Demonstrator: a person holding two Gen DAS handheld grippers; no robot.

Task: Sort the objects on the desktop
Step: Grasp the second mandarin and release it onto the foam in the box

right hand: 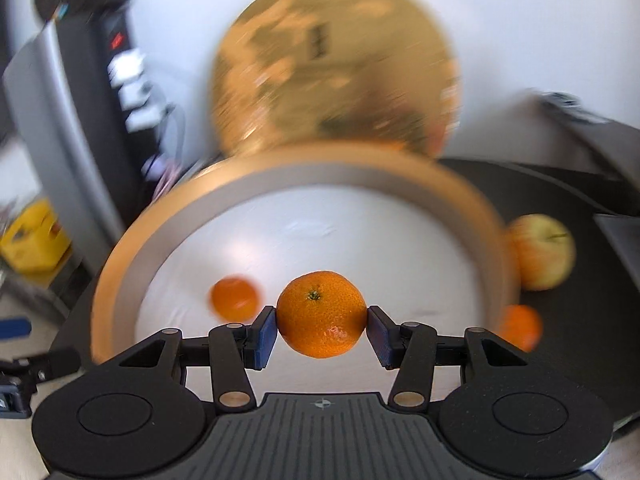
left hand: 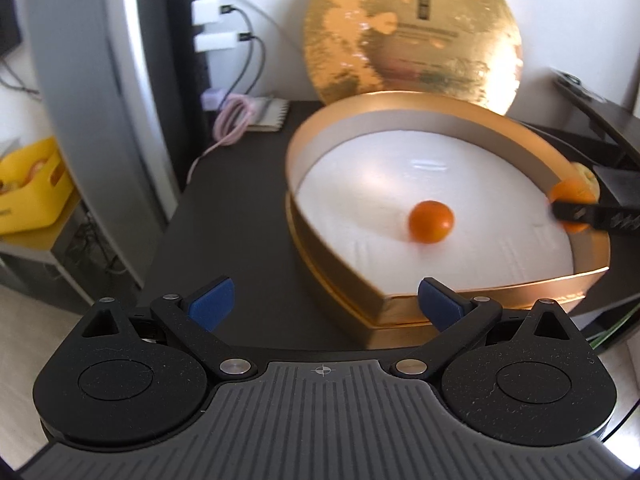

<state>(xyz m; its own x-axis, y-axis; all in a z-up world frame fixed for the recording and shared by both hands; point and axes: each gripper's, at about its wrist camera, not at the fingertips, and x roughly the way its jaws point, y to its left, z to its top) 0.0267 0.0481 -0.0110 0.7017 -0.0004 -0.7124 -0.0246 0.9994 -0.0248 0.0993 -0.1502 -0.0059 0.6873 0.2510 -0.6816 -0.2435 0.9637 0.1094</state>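
A gold box (left hand: 340, 216) with a white lining stands on the dark desk, and one tangerine (left hand: 431, 222) lies inside it. My left gripper (left hand: 325, 305) hovers open at the box's near corner, holding nothing. In the right wrist view my right gripper (right hand: 321, 331) is shut on a second tangerine (right hand: 321, 314) over the near rim of the box (right hand: 120, 264). The loose tangerine (right hand: 235, 298) lies inside to its left. In the left wrist view the right gripper's finger (left hand: 592, 214) shows at the box's right rim with its held tangerine (left hand: 570, 192).
An apple (right hand: 542, 252) and another tangerine (right hand: 520, 326) lie on the desk (right hand: 580, 320) right of the box. The round gold lid (left hand: 412, 28) leans on the wall behind. A pink cable (left hand: 232, 118), a notepad (left hand: 270, 114) and a yellow bin (left hand: 28, 192) are at left.
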